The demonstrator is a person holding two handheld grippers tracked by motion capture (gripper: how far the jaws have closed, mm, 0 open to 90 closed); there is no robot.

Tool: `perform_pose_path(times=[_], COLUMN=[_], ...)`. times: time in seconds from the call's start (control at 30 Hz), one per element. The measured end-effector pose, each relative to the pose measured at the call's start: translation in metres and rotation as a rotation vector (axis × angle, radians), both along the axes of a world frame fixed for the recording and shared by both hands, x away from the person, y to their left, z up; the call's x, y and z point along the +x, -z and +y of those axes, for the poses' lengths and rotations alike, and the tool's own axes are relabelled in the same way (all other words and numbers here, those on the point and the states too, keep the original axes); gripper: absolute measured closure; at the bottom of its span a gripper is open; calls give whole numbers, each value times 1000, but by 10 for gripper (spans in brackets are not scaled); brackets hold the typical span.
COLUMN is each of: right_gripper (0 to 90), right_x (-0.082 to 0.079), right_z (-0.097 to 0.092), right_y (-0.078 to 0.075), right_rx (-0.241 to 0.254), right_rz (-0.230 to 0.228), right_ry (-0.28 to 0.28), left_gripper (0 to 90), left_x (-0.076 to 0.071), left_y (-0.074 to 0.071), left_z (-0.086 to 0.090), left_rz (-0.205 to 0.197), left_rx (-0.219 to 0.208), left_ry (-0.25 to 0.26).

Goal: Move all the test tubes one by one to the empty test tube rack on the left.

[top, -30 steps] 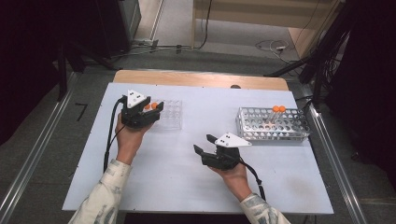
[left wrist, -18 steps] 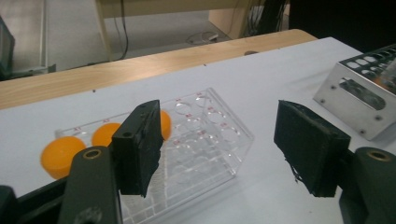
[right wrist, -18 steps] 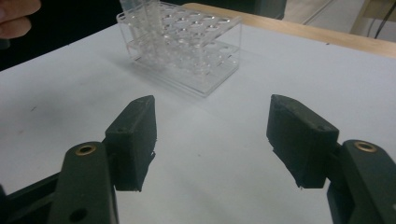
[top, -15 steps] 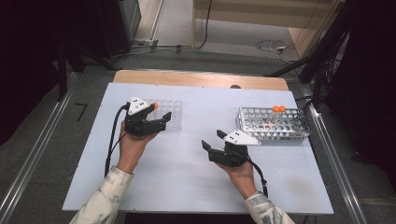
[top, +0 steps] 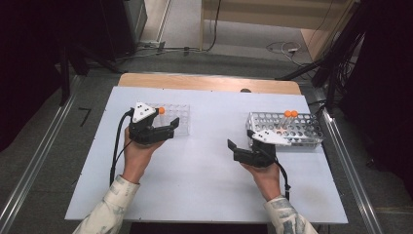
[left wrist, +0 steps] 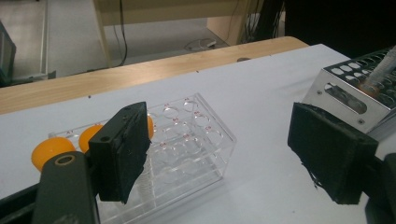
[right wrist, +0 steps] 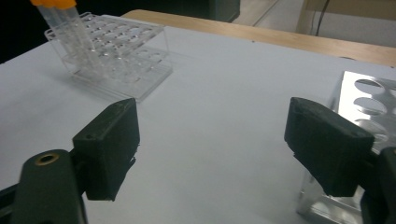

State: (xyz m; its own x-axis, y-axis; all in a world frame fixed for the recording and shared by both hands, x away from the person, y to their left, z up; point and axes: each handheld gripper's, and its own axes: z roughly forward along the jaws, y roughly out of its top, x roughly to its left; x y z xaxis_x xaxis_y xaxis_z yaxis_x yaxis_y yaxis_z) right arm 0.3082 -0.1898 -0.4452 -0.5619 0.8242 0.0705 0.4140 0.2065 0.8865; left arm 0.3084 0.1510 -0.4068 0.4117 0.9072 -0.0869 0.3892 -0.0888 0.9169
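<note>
Left gripper [top: 165, 131] at left centre of the high view, just in front of the clear plastic rack [top: 176, 118]. Jaws spread, just been opening, nothing pinched between the pads. In the left gripper view, rack [left wrist: 187, 140] lying behind and between the black jaws; orange-capped tubes [left wrist: 51, 151] standing in its left end, partly hidden by the left jaw. One orange cap [top: 161, 110] visible beside the grey plate in the high view.

Right gripper [top: 239, 150] at right centre, jaws pointing toward frame left, just beside the metal rack [top: 307, 130]. Jaws wide apart, just been opening, empty. Two orange-capped tubes [top: 290, 114] upright-tilted in the metal rack, upper right of the table. In the right gripper view, metal rack [right wrist: 369, 95] at right edge behind the right jaw, clear rack [right wrist: 116, 56] at upper left with tubes [right wrist: 63, 18] leaning in it.

White table [top: 204, 180] bare between the two hands.
</note>
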Motion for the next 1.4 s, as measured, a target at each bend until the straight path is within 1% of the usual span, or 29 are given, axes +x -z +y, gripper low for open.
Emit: perform_pose_path(times=[0.1, 0.2, 0.3, 0.43, 0.57, 0.63, 0.87, 1.07, 1.23, 1.3, 1.4], right_gripper=[143, 143, 144, 145, 147, 148, 163, 174, 206, 235, 313], right_x=[4, 7, 10, 14, 20, 24, 31, 39, 47, 50, 53], right_z=[-11, -23, -36, -54, -71, -79, -104, -119, -124, -126, -129], right_y=[-2, -6, -10, -14, -14, -14, -13, -8, -2, -1, 1], right_rx=[-1, 3, -2, -35, -42, -54, -44, -43, -53, -51, -53], right_rz=[9, 2, -16, -33, -38, -44, -52, -42, -31, -32, -36], right_ry=[32, 70, 118, 184, 244, 274, 354, 391, 415, 424, 435], left_gripper=[214, 214, 215, 219, 220, 220, 220, 220, 220, 220, 226], left_x=[0, 0, 0, 0, 0, 0, 1, 1, 2, 2, 1], left_y=[1, 1, 1, 1, 1, 2, 3, 4, 5, 5, 4], left_z=[-1, -2, -1, 0, 0, -1, -2, -3, -4, -4, -3], left_rz=[3, 3, -4, -4, 0, 1, 6, 7, 14, 13, 7], left_rx=[-1, -2, -4, -11, -10, -10, -11, -16, -17, -18, -26], left_ry=[2, 2, -6, -9, -5, -3, 0, 3, 2, 3, 2])
